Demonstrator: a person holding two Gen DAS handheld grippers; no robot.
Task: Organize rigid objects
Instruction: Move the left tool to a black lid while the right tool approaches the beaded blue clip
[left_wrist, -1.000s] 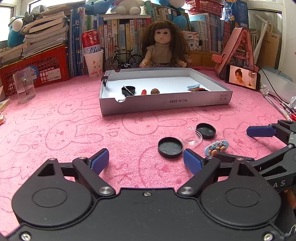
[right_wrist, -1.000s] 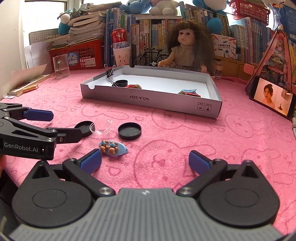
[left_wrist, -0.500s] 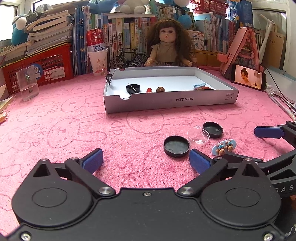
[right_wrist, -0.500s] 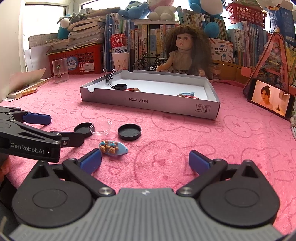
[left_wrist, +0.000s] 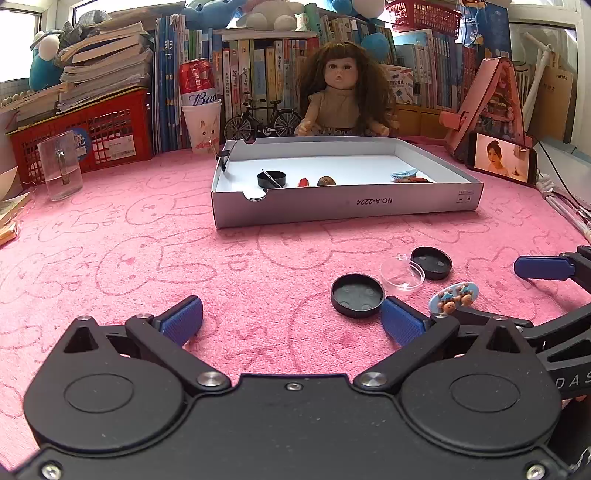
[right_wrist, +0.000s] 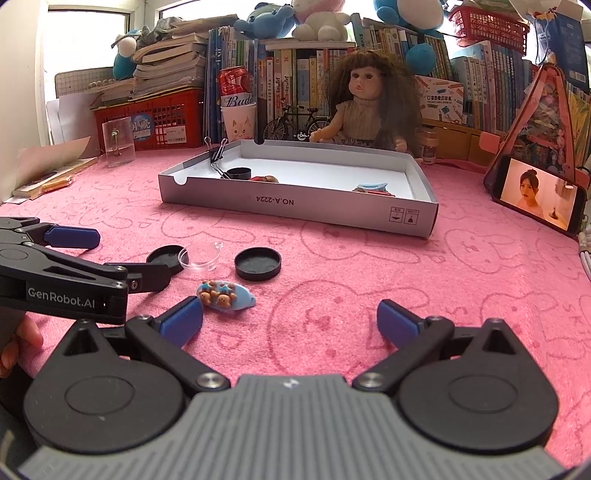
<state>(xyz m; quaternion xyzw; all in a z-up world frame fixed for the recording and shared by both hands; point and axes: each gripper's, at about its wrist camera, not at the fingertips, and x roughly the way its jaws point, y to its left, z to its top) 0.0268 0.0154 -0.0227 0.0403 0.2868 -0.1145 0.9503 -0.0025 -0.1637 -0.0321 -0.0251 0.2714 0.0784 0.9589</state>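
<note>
On the pink cloth lie a near black lid (left_wrist: 357, 295), a clear round lid (left_wrist: 402, 273), a farther black lid (left_wrist: 431, 257) and a blue hair clip with little bears (left_wrist: 453, 296). My left gripper (left_wrist: 291, 314) hovers low just left of them; its jaws are opening and hold nothing. My right gripper (right_wrist: 290, 317) stands open and empty, with the hair clip (right_wrist: 225, 298) just beyond its left fingertip. Farther back, the grey cardboard box (left_wrist: 343, 205) holds a black cap, binder clips and a few small items.
A doll (left_wrist: 341, 99) sits behind the box. A glass mug (left_wrist: 61, 168) and a red basket (left_wrist: 92, 136) stand at the left, a propped phone (left_wrist: 500, 158) at the right. Books line the back. Bare pink cloth lies left of the lids.
The left gripper's jaws have spread wider apart. The right gripper and the objects on the cloth have stayed where they were.
</note>
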